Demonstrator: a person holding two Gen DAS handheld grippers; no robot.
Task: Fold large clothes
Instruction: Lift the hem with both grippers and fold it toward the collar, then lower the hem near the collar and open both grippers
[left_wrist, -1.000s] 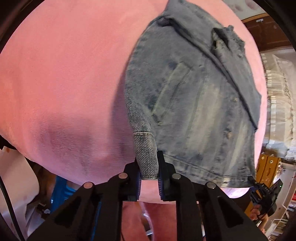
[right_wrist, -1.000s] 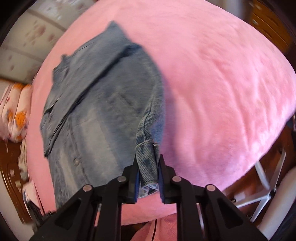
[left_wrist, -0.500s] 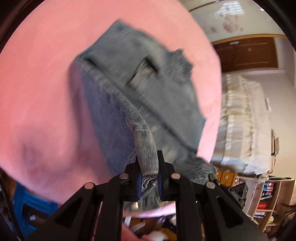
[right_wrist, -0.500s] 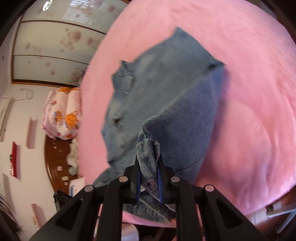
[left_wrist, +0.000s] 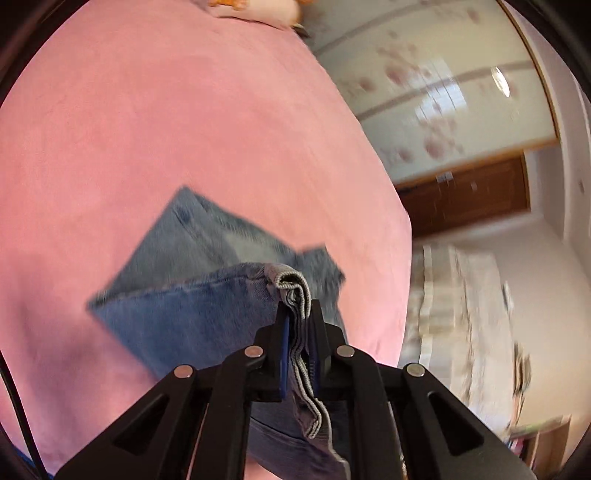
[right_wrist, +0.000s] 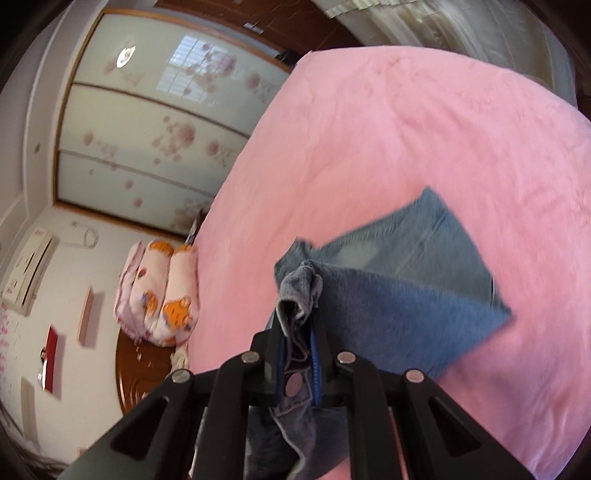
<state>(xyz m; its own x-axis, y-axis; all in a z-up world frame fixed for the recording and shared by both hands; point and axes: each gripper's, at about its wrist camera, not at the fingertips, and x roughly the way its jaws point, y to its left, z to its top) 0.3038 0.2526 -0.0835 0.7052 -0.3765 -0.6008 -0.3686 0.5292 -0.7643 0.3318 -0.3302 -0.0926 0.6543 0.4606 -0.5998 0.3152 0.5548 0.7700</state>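
Observation:
A blue denim jacket (left_wrist: 192, 295) lies on a pink bed cover (left_wrist: 147, 129), its near part lifted and folded over the rest. My left gripper (left_wrist: 298, 314) is shut on a bunched edge of the jacket and holds it above the bed. My right gripper (right_wrist: 298, 325) is shut on another bunched edge with a metal button, and the jacket (right_wrist: 406, 291) hangs from it over the pink cover (right_wrist: 424, 129). Neither gripper shows in the other's view.
A wardrobe with floral sliding doors (left_wrist: 424, 85) stands beyond the bed, next to a brown door (left_wrist: 469, 199). Folded pink bedding with orange prints (right_wrist: 159, 295) sits beside the bed. A light curtain (left_wrist: 465, 314) hangs at the right.
Both grippers have lifted the held jacket edges and carried them forward over the garment. The jacket now lies doubled over, its inner side showing. The views tilted up toward the wardrobe.

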